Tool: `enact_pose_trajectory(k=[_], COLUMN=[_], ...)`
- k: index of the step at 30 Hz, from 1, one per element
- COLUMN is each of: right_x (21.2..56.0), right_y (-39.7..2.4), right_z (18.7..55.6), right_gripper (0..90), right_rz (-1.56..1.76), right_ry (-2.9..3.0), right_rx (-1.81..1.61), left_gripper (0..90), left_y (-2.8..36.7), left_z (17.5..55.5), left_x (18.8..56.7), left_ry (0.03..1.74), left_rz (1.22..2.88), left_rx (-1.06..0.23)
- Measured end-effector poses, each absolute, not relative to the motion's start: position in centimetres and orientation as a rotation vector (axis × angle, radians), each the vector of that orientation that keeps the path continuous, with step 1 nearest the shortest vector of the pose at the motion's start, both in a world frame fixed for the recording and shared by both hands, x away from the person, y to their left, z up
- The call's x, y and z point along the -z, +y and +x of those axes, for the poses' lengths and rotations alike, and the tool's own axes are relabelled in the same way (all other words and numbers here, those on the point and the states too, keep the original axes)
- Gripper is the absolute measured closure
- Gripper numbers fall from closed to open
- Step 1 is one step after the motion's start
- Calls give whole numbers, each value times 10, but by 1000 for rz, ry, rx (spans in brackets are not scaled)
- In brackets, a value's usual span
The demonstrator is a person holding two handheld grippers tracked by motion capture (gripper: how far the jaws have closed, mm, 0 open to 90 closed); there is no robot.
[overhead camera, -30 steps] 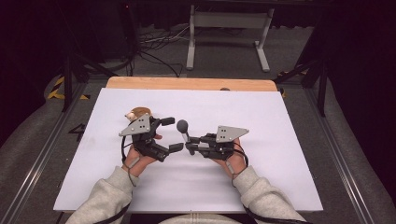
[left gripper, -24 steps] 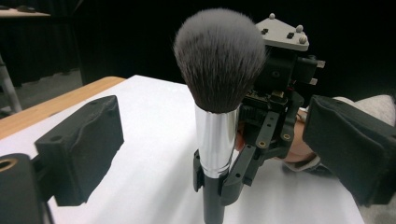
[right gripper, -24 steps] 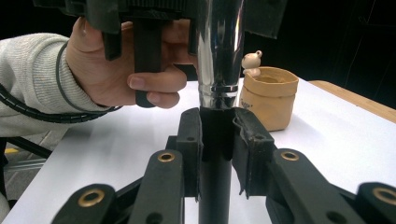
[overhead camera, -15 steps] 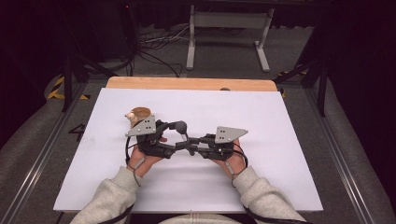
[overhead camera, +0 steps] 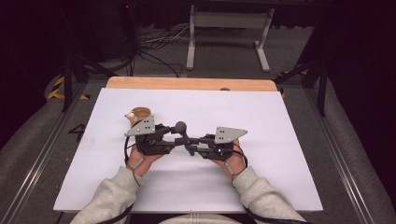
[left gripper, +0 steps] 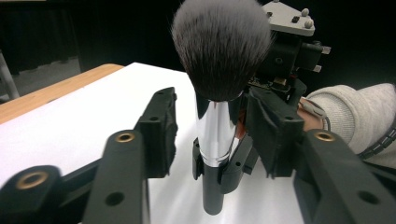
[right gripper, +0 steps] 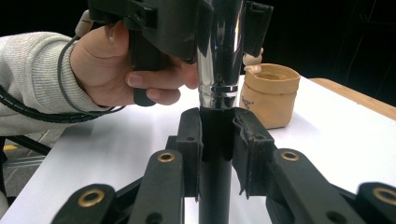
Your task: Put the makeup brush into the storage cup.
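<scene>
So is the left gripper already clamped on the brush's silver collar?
No, the left gripper has a gap showing between each pad and the brush; its jaws have just been closing.

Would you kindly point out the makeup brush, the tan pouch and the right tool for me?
makeup brush [left gripper: 222,46], left gripper view, on the bristle head.
tan pouch [right gripper: 271,95], right gripper view, on its front wall.
right tool [right gripper: 215,140], right gripper view, midway between its tips, shut on the brush handle.

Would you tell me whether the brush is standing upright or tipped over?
Upright: the brush stands bristles up, handle clamped in the right hand-held gripper.
</scene>
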State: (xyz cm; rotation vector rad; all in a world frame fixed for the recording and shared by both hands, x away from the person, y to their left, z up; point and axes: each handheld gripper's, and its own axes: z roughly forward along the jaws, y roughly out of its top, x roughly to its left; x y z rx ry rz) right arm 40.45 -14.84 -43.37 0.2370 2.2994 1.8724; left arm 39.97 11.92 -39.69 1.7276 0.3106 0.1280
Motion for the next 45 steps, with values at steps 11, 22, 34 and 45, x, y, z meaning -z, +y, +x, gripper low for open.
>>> enact_pose_trajectory(k=[11, 22, 34, 45], right_x=[434, 434, 432, 420], right_y=[-148, -149, -147, -152], right_z=[405, 405, 402, 393], right_gripper=[738, 728, 493, 35], right_rz=[239, 247, 257, 305], right_ry=[2300, 2298, 2298, 2268], right_rx=[-1870, -1867, -1885, -1848], left_gripper=[654, 694, 702, 702], left_y=[118, 116, 117, 126], left_z=[399, 396, 392, 391], left_x=[397, 396, 391, 384], left_ry=[312, 292, 291, 303], left_rz=[1754, 1772, 1776, 1760], left_rx=[-138, -155, -175, -193])
